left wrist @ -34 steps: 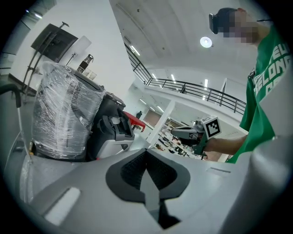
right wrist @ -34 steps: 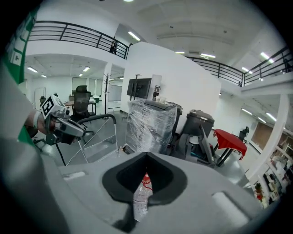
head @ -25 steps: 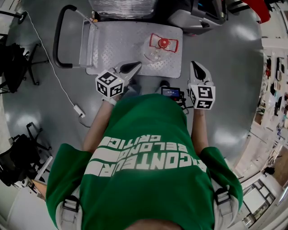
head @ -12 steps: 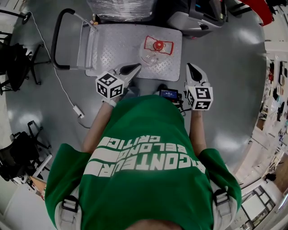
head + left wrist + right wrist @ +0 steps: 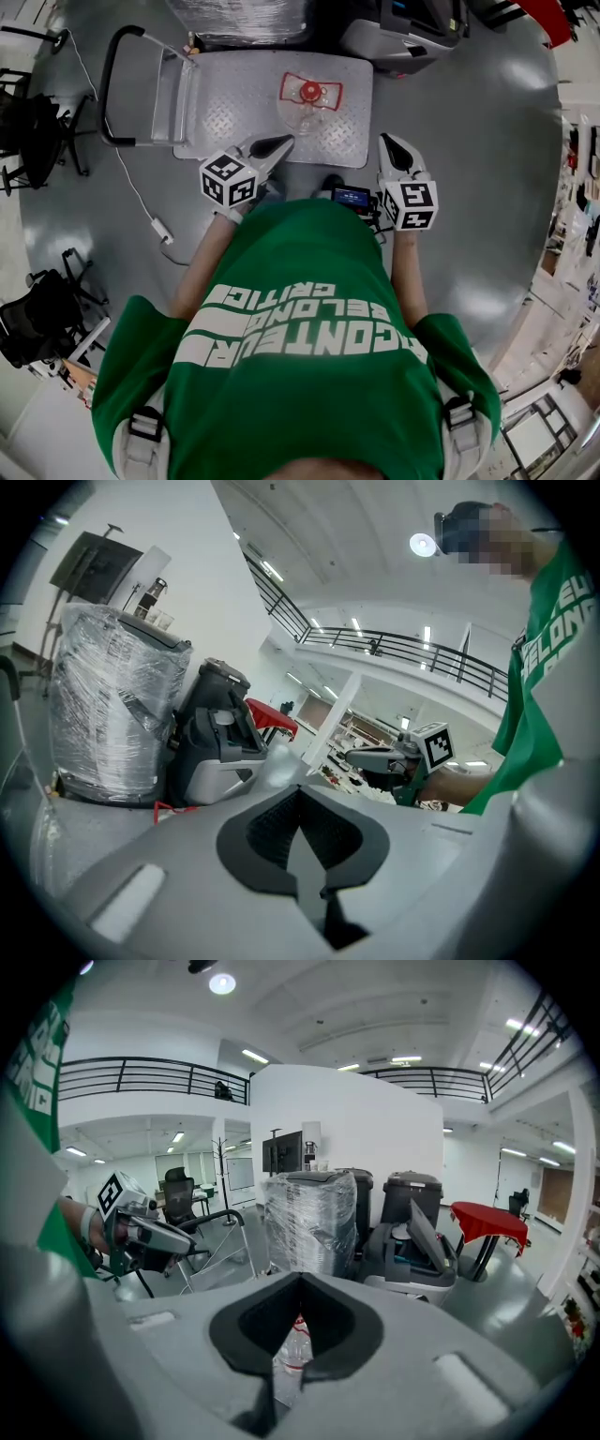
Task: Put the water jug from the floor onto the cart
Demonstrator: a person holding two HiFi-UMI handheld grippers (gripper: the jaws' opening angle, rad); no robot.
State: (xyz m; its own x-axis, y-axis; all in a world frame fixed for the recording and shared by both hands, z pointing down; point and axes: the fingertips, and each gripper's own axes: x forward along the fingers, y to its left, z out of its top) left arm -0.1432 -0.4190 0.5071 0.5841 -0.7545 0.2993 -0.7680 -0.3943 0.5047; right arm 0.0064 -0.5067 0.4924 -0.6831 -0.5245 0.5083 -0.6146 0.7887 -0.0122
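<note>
Holding both tools out ahead of your green shirt, you have nothing in either one. Your left gripper sits just left of the frame's middle in the head view. Its own view shows the jaws pressed together with no object between them. Your right gripper sits right of centre, and it is clenched and empty too.

The water jug is on the cart in the upper middle of the head view. It stands on the right half of the ridged metal deck, with its red cap facing the head camera, and it is apart from both grippers. In the right gripper view you see part of it through the notch behind the closed tips.

The cart's black handle curves at the upper left. A plastic-wrapped bin stands past the cart's far edge at the top. A grey machine sits at the top right. A white cable trails across the floor at the left.
</note>
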